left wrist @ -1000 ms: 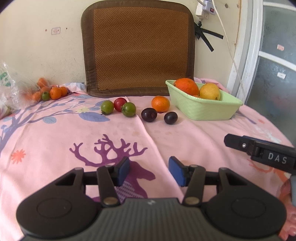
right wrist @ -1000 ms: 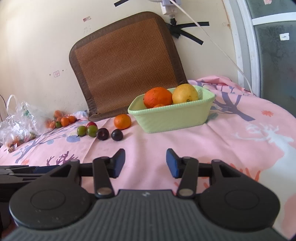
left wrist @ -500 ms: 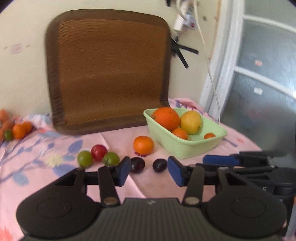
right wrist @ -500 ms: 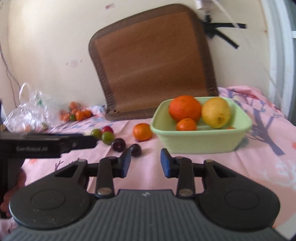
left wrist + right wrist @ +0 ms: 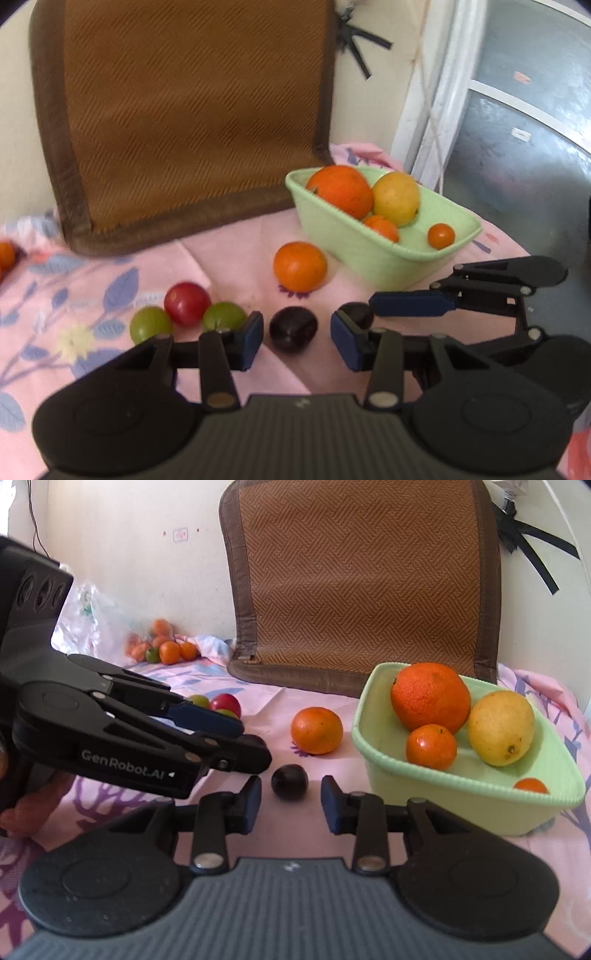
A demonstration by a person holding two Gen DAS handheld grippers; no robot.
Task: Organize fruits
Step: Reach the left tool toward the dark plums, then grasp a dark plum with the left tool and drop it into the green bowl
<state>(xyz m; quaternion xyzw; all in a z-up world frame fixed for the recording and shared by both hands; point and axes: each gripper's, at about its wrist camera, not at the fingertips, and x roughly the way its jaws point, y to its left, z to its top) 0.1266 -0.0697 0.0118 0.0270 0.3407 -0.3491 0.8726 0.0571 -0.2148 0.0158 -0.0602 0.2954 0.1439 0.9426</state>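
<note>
Two dark plums lie on the pink cloth in front of a green basket (image 5: 373, 258). My left gripper (image 5: 297, 341) has one plum (image 5: 293, 328) between its blue pads, with a gap on each side; its jaws are closing. The other plum (image 5: 354, 314) is half hidden behind a finger (image 5: 410, 304) of my right gripper. In the right wrist view, the right gripper (image 5: 291, 805) is open, with that plum (image 5: 290, 781) just ahead of its fingertips and untouched. The left gripper (image 5: 255, 746) reaches in from the left. The basket (image 5: 443, 786) holds a big orange (image 5: 430, 696), a yellow fruit (image 5: 500, 727) and small oranges.
A loose orange (image 5: 300, 266) sits by the basket. A red tomato (image 5: 186, 302) and two green ones (image 5: 149, 325) lie to the left. A brown woven mat (image 5: 362, 576) leans on the wall. More small fruit (image 5: 170, 651) and a plastic bag (image 5: 88, 620) are at the far left.
Both grippers have moved forward over the cloth and converged on the two dark plums. Their jaws have narrowed. Each gripper now shows in the other's view, close beside it.
</note>
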